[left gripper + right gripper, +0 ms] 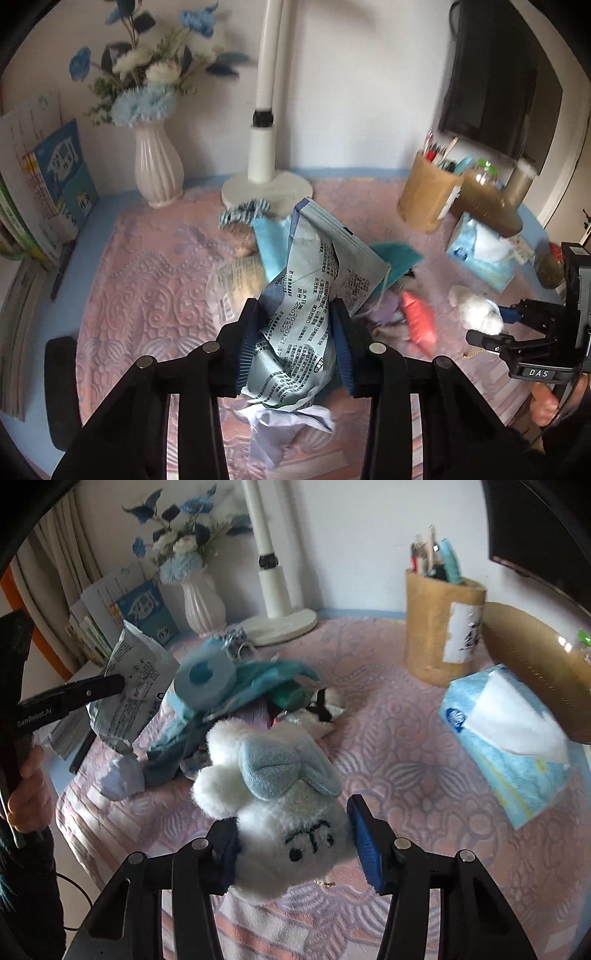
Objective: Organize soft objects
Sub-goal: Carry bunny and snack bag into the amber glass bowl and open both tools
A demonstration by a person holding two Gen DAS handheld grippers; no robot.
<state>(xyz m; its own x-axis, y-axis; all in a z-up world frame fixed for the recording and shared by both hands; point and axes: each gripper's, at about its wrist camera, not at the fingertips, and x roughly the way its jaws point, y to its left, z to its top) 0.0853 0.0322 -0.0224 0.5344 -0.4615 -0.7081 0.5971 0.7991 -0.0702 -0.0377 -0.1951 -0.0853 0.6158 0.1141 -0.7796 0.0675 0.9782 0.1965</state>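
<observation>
Here your bench (388, 738), under its pink embossed cloth, runs back to the wall; its blue edge shows along the back and the left side. The widest open stretch lies on the left in the left wrist view, between the white ribbed vase (157, 166) and the heap of soft things (236, 716) in the middle. On the right, a bare strip separates that heap from the tissue pack (517, 746).

The back row is crowded: books (55, 184) lean at the left corner, the vase stands beside them, and the white lamp base (266, 188) sits just behind the heap. At the back right, the brown paper-wrapped holder (439, 631) stands upright with pens and markers sticking out of its mouth. The tissue pack in front of it has a white sheet pulled up through its slot. A brown, blurred object (535, 664) overlaps it at the right edge; you cannot tell what it is.

Your left hand-held gripper (295, 332) has its blue pads pressed into a crumpled, printed pale blue packet (306, 302), lifted over the heap's left side. Your right hand-held gripper (295, 845) is clamped on a white plush toy (280, 805) with a blue bow, raised clear of the cloth in front of the heap. A red soft piece (419, 321) lies at the heap's right.
</observation>
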